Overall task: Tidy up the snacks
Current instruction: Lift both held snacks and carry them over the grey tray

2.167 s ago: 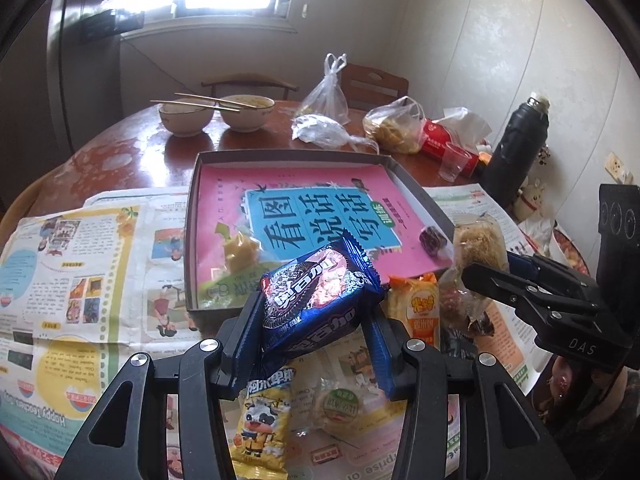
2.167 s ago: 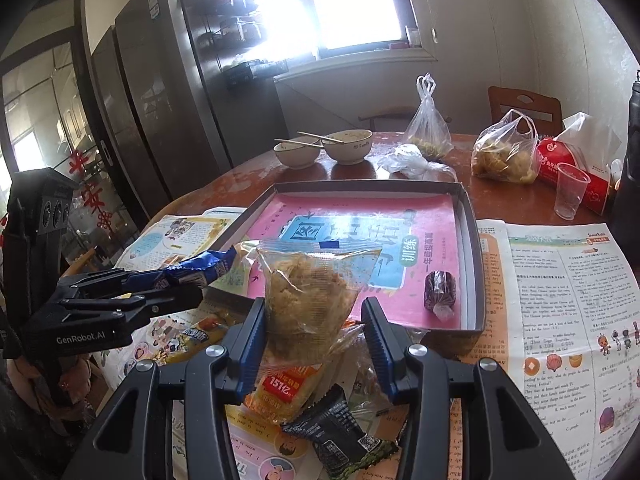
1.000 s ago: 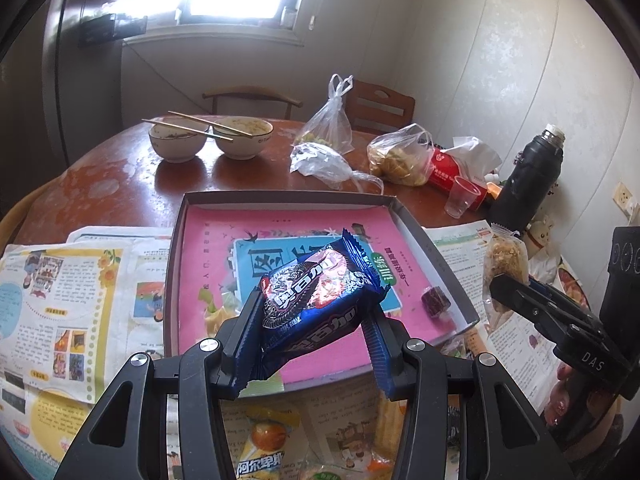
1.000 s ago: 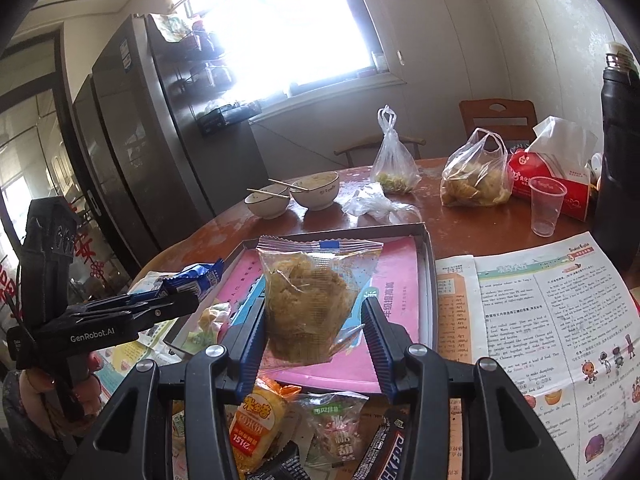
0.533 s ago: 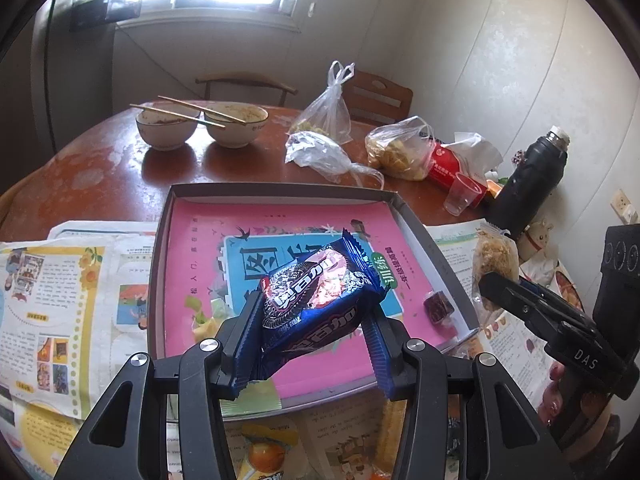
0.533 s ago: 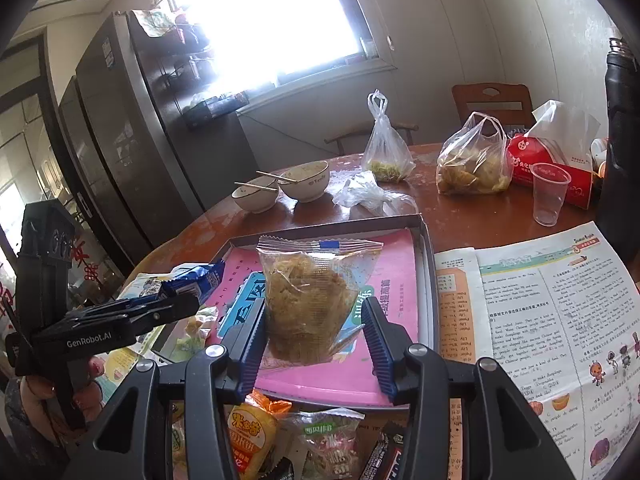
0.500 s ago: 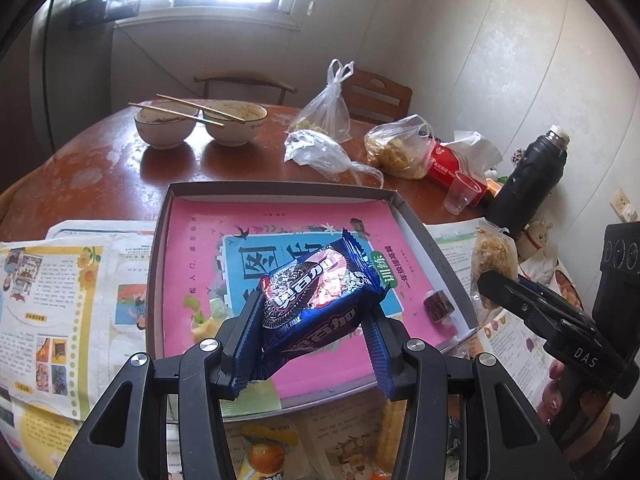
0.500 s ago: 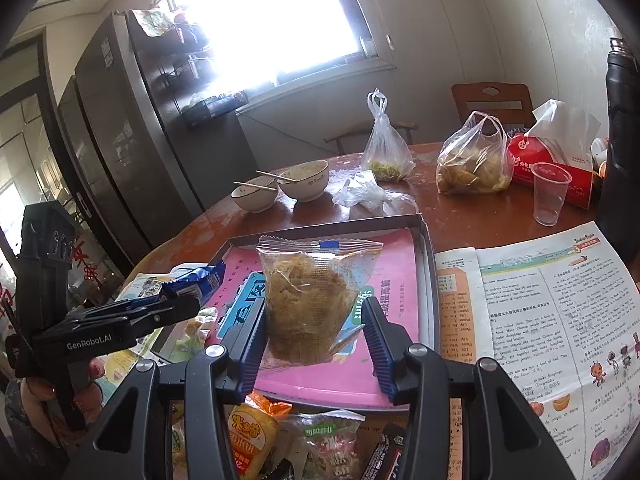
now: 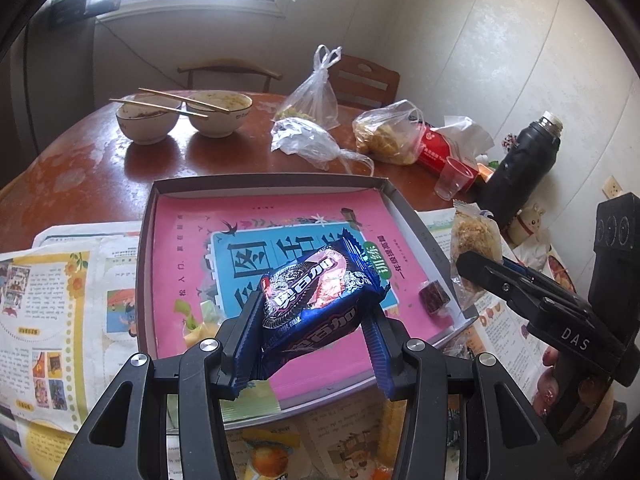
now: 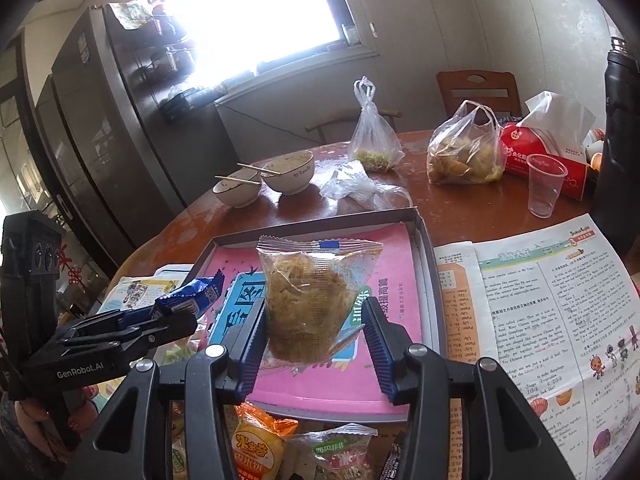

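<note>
The round reddish-brown wooden table (image 9: pixel 80 168) carries spread newspaper sheets (image 10: pixel 540 300) and, in the middle, a shallow grey cardboard tray (image 9: pixel 146 240) lined with a pink and blue children's book cover (image 9: pixel 248 240). The step in hand looks like the carry: both snacks hang in the air above the tray, ready to be laid in it. The next move calls for lowering each packet onto a bare part of the lining, away from the small dark wrapped sweet (image 9: pixel 434 303) near the tray's right wall and the pale yellow-green wrapped piece (image 9: pixel 192 320) at its near left, and then easing the grip.

The left gripper (image 9: pixel 316 336) has its jaws clenched on a shiny blue biscuit packet (image 9: pixel 316 304), pinched by its sides and tilted. The right gripper (image 10: pixel 314 344) grips a clear plastic bag of golden crispy snack (image 10: pixel 312 296), held upright by its lower part, jaws set partly apart to the bag's width. More packets, among them an orange one (image 10: pixel 260 444) and a green-labelled one (image 10: pixel 340 452), lie on the paper just before the tray's near edge, not yet sorted.
</note>
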`<move>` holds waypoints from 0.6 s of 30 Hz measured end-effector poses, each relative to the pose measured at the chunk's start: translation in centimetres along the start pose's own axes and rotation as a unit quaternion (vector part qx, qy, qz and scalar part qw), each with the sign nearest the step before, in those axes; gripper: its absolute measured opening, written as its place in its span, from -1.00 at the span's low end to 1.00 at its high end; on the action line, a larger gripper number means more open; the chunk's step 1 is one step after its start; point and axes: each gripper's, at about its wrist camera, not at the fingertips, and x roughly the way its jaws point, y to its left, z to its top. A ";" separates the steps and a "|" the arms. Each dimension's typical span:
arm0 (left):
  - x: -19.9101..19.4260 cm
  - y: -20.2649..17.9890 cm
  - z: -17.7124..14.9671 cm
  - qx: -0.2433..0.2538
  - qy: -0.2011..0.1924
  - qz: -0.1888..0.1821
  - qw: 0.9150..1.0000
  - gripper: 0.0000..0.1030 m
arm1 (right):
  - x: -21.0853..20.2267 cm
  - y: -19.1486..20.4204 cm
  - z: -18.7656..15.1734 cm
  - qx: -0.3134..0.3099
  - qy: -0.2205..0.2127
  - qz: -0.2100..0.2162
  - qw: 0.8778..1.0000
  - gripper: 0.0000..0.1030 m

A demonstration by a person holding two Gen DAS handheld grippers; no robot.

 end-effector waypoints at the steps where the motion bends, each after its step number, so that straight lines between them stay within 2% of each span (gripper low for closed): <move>1: 0.1 0.0 0.0 0.002 0.003 -0.002 1.000 -0.03 | 0.0 0.0 0.0 0.001 0.002 -0.001 1.000 -0.08; 18: 1.6 0.5 -0.2 0.005 0.032 -0.001 0.999 -0.03 | 2.6 0.2 -0.3 -0.007 0.043 0.000 0.999 -0.08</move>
